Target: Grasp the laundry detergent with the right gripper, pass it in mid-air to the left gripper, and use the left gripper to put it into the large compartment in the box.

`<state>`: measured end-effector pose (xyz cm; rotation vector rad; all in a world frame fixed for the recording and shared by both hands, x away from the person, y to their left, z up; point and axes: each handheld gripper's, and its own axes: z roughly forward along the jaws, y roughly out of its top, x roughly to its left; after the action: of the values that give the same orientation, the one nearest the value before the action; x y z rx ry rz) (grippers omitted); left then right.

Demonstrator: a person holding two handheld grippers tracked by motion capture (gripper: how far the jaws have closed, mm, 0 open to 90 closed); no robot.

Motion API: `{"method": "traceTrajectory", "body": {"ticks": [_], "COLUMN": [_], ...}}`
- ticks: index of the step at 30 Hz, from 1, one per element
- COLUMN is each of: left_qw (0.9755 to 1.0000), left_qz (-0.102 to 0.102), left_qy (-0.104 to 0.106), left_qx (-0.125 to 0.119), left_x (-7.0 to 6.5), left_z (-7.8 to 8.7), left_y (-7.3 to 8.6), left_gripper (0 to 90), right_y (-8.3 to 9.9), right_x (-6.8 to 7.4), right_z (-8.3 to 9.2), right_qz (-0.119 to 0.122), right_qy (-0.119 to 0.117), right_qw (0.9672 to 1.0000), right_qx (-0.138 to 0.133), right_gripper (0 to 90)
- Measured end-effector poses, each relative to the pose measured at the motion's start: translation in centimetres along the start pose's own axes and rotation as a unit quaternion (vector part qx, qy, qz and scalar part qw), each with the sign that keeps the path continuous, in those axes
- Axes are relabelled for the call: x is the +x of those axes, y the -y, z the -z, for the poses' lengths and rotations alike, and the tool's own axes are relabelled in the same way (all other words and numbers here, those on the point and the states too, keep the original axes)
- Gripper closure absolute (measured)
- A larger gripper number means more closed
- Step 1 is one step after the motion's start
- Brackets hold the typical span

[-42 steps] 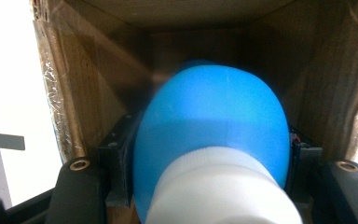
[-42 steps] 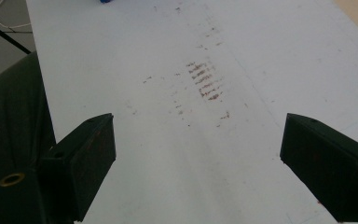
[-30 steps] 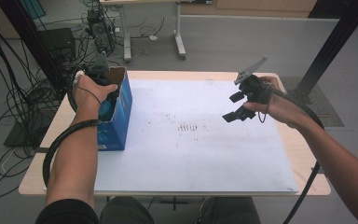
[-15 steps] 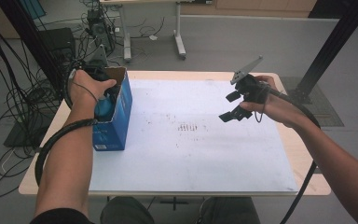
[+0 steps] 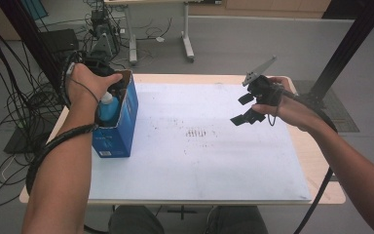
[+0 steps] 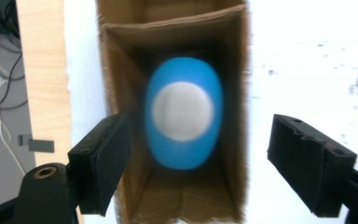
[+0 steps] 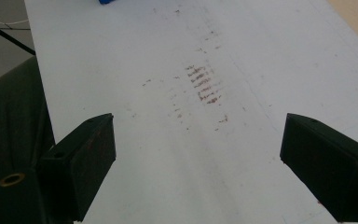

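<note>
Since the earlier frame, left gripper point(image 6: 198, 163) has lifted above the box point(image 5: 119, 124) at the table's point(image 5: 292, 146) far left, its jaws just opening, now wide and empty; the blue bottle point(image 6: 184, 112) stands inside the box, released; right gripper point(image 5: 246, 108) hovers over the mat at right, jaws apart, holding nothing; placing looks finished; next, likely withdraw the left hand clear of the box.
</note>
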<state>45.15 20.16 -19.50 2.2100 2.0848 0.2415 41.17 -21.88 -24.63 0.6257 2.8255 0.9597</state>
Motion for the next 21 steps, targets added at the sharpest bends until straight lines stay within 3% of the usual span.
{"method": "traceTrajectory", "body": {"ticks": [5,11,21], "left_qw": [0.9996,0.9974,0.9895], "left_qz": [-0.022,-0.060,-0.126], "left_qy": [0.014,0.035,0.069], "left_qx": [-0.010,-0.018,-0.012], "left_x": [-2.0,-4.9,-10.2], "left_z": [1.0,1.6,1.4], "left_y": [0.0,-0.1,0.4], "left_gripper": [19.2,17.2,15.1], "right_y": [0.0,-0.1,-0.6], "right_x": [-0.3,-1.0,-1.8], "right_z": [0.5,1.2,1.9], "right_qz": [-0.003,-0.007,-0.004], "right_qy": [0.007,0.017,0.026], "right_qw": [0.9999,0.9997,0.9989], "right_qx": [0.007,0.018,0.040], "right_gripper": [10.4,10.5,10.9]}}
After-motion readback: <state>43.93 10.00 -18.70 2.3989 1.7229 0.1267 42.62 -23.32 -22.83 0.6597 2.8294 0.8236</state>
